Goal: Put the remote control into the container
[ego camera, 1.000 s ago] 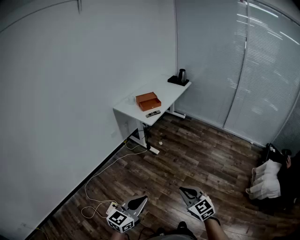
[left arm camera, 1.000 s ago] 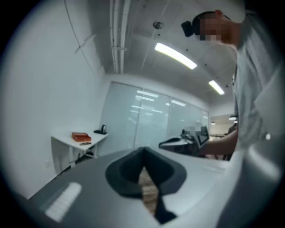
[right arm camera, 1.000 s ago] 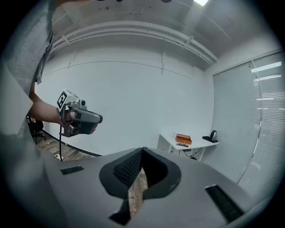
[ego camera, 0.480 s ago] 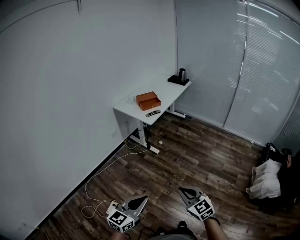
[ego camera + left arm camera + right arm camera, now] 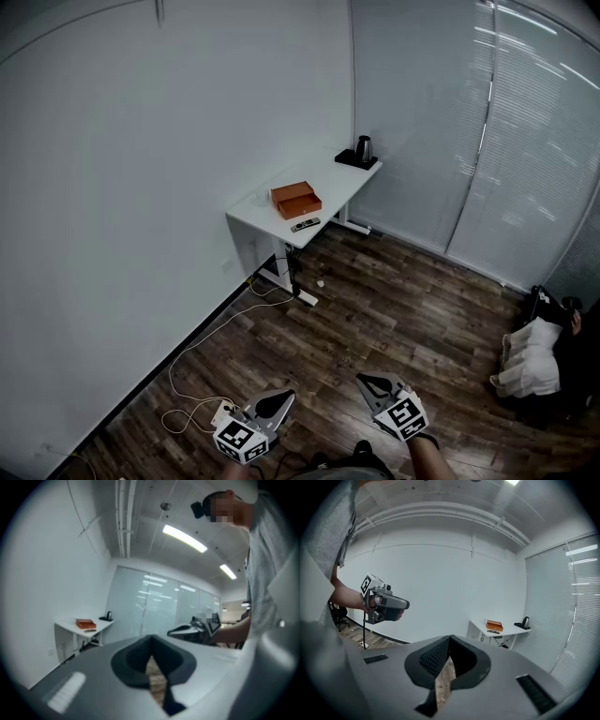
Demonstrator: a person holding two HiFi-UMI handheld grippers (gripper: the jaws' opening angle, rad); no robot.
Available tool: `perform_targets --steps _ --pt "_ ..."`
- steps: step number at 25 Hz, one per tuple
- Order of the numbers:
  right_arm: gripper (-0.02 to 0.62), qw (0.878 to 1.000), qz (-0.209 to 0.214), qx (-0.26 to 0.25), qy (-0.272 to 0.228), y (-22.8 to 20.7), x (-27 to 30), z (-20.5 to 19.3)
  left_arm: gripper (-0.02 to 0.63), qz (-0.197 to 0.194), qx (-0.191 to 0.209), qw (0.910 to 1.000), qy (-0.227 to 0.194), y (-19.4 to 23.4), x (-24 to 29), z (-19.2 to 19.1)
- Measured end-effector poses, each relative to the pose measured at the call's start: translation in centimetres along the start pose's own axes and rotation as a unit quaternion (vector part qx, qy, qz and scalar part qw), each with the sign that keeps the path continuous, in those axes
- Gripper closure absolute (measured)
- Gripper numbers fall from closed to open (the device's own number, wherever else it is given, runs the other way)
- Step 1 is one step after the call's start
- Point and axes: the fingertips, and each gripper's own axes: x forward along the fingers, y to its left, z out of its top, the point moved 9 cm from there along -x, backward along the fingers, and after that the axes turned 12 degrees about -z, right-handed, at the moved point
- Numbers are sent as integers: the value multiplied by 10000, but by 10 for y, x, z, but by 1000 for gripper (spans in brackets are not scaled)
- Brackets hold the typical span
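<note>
A dark remote control (image 5: 305, 225) lies on a white table (image 5: 258, 220) far across the room, just in front of an orange open box (image 5: 296, 201). The same box (image 5: 494, 626) and remote (image 5: 493, 632) show small in the right gripper view, and the box (image 5: 86, 624) in the left gripper view. My left gripper (image 5: 286, 395) and right gripper (image 5: 362, 380) hang at the bottom of the head view, over the wooden floor, far from the table. Both are shut with nothing between the fingers. In each gripper view the jaws meet at the tips.
A black kettle (image 5: 363, 149) on a dark tray stands at the table's far end. A white cable (image 5: 221, 331) trails along the floor to a power strip (image 5: 226, 414) by my left gripper. A bag with white cloth (image 5: 530, 366) sits at right. Blinds (image 5: 525, 141) cover the right wall.
</note>
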Motion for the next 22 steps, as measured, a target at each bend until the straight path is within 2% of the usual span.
perform_targets --steps 22 --pt "580 9997 -166 -6 201 2 2 0 607 -160 -52 9999 -15 12 -2 1"
